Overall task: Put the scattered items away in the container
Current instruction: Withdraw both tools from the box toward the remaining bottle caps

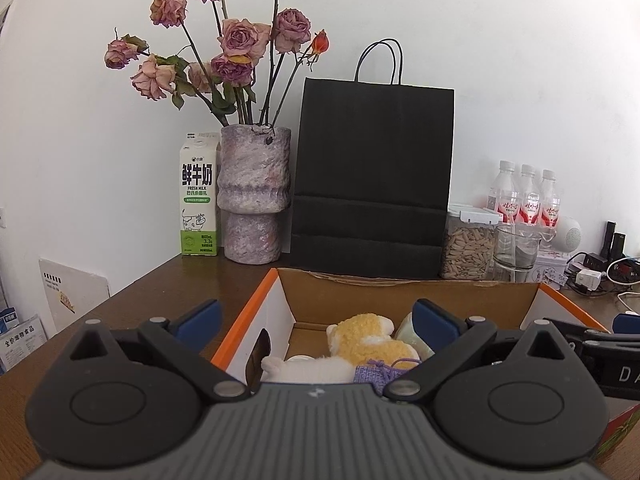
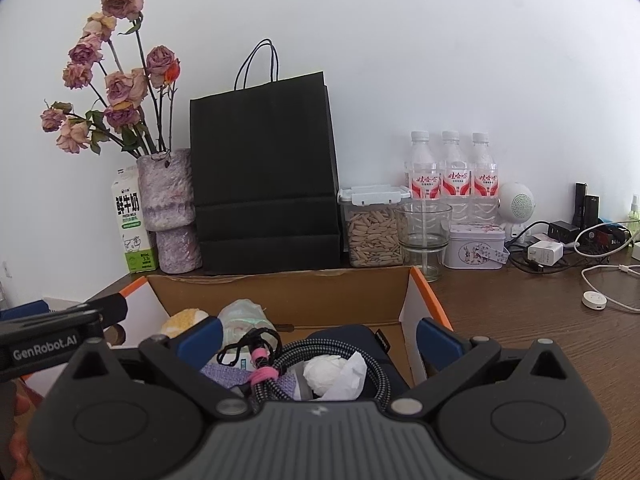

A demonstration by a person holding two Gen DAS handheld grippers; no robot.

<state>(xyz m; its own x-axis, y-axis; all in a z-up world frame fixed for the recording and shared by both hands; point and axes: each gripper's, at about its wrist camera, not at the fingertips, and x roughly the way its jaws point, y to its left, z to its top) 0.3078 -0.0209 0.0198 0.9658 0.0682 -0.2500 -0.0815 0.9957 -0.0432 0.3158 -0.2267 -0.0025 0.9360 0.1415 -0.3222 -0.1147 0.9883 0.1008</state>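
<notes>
Fuzzy plush toy, braided cable in cardboard box

1. The left wrist view looks forward and slightly down, close over the cardboard box near its left side.
2. The right wrist view faces likewise, nearer its right side (both share the black paper bag).

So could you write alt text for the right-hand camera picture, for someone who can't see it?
An open claw hovers over a cardboard box holding a braided cable, crumpled tissue and soft toys. Behind stand a black paper bag, dried roses and water bottles.
</notes>
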